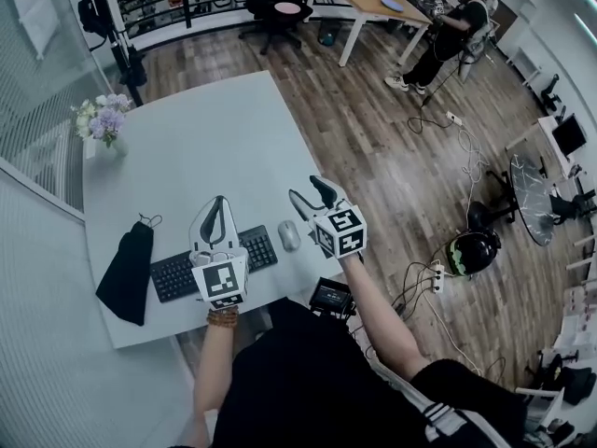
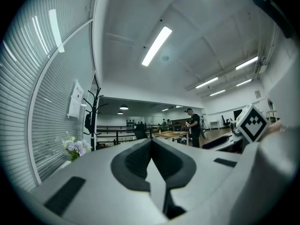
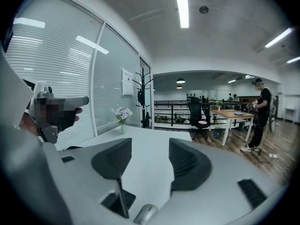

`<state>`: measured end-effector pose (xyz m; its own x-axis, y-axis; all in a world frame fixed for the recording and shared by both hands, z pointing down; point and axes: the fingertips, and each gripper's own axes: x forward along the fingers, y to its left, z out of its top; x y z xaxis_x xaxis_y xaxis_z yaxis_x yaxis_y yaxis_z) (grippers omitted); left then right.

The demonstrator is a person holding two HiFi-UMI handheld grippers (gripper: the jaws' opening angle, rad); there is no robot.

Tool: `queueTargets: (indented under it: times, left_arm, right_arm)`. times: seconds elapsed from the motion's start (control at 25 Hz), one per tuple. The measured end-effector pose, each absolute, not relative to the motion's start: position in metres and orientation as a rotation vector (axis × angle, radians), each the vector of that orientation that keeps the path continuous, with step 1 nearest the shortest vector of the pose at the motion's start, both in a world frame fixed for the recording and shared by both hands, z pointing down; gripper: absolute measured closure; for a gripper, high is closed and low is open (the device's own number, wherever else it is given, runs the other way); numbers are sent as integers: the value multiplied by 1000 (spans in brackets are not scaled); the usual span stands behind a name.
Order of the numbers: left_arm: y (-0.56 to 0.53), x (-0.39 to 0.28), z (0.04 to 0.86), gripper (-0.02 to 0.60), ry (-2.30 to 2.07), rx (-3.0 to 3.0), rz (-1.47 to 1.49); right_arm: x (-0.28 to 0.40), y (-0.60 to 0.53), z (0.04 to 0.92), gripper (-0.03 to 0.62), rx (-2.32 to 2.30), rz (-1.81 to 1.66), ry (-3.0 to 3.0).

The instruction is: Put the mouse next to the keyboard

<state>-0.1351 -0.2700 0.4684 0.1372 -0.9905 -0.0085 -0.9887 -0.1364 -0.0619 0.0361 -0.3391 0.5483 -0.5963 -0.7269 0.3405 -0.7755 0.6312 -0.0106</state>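
Note:
A silver mouse (image 1: pixel 289 235) lies on the white table (image 1: pixel 201 147), just to the right of the black keyboard (image 1: pixel 168 275). My left gripper (image 1: pixel 217 201) hovers over the keyboard's middle and hides part of it. In the left gripper view its pads meet at the tips, so the left gripper (image 2: pixel 151 142) is shut with nothing in it. My right gripper (image 1: pixel 310 192) is above and slightly right of the mouse. In the right gripper view the right gripper (image 3: pixel 150 149) is open and empty, with the mouse (image 3: pixel 146 213) and a keyboard corner (image 3: pixel 118 201) below the jaws.
A black pouch (image 1: pixel 128 271) lies left of the keyboard and a vase of flowers (image 1: pixel 103 119) stands at the table's far left. The table's right edge is close to the mouse. A black device (image 1: pixel 331 297) sits below the front edge. A person (image 1: pixel 448 35) stands far off.

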Motion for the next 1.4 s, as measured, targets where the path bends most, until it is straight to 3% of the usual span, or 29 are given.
queueTargets:
  times: [0.84, 1.4]
  left_arm:
    - [-224, -138, 421, 570, 1974, -2267, 13]
    - [-166, -125, 422, 570, 1945, -2273, -5]
  right_arm:
    - [-8, -277, 433, 395, 1281, -7, -2726]
    - [-40, -195, 434, 447, 1239, -66, -2767]
